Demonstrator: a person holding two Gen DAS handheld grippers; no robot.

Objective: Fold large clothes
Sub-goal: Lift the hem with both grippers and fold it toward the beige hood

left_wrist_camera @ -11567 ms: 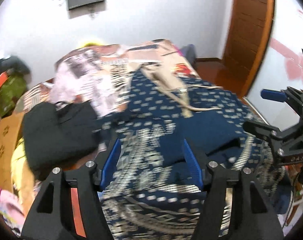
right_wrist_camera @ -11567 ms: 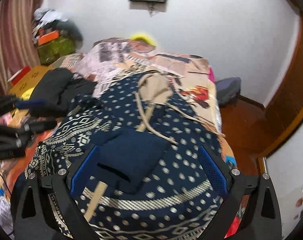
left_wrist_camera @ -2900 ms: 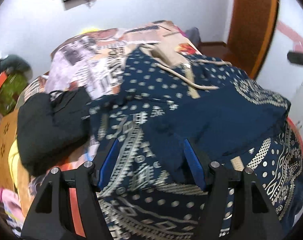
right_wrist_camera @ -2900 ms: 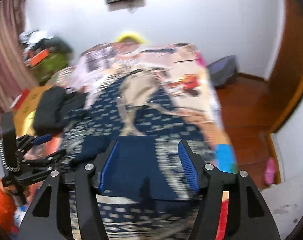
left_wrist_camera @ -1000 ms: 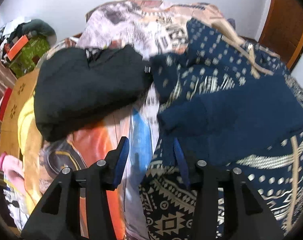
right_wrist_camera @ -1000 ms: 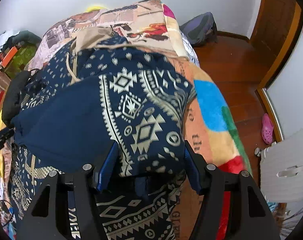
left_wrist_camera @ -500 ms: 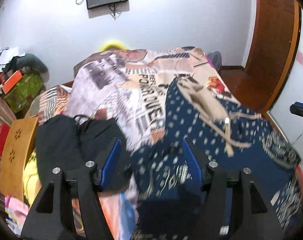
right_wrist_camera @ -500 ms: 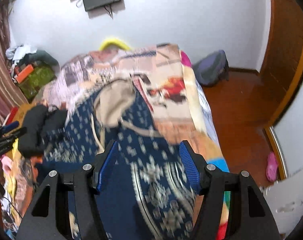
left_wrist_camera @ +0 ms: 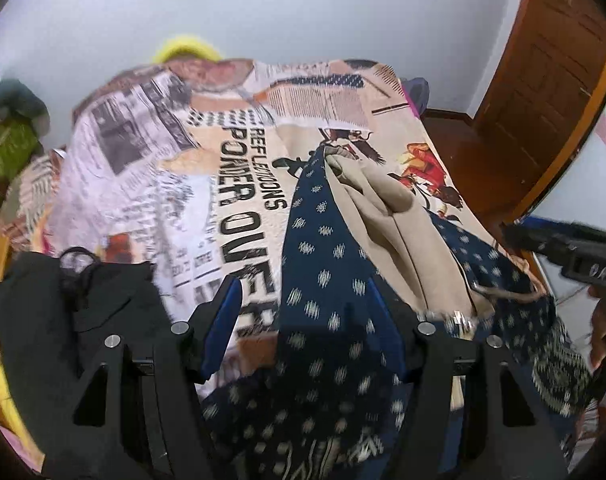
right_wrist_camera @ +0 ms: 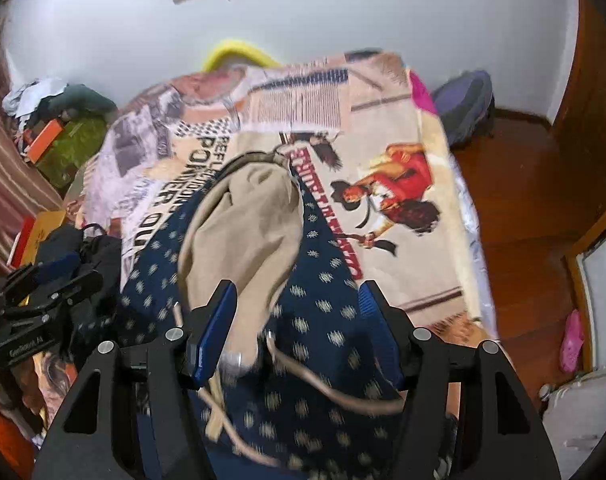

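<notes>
A navy patterned hooded garment [left_wrist_camera: 327, 288] with a beige hood lining [left_wrist_camera: 387, 224] and beige drawstrings lies lengthwise on the printed bedspread [left_wrist_camera: 223, 168]. My left gripper [left_wrist_camera: 307, 324] is open, its blue-padded fingers [left_wrist_camera: 223, 320] spread over the garment's upper part. My right gripper [right_wrist_camera: 295, 328] is open above the hood [right_wrist_camera: 243, 224] and the drawstring [right_wrist_camera: 323, 384]. Neither holds cloth. The right gripper's body shows at the right edge of the left wrist view [left_wrist_camera: 575, 252], and the left one at the left edge of the right wrist view [right_wrist_camera: 39, 296].
A black garment [left_wrist_camera: 75, 312] lies on the bed's left side. Clutter and a green bag [right_wrist_camera: 71, 148] stand at the far left by the wall. A purple backpack [right_wrist_camera: 463, 100], wooden floor [right_wrist_camera: 515, 208] and a door are on the right.
Both grippers have moved forward up the garment towards the hood since half a second ago. A second ago they were low over the folded lower part with narrower jaws.
</notes>
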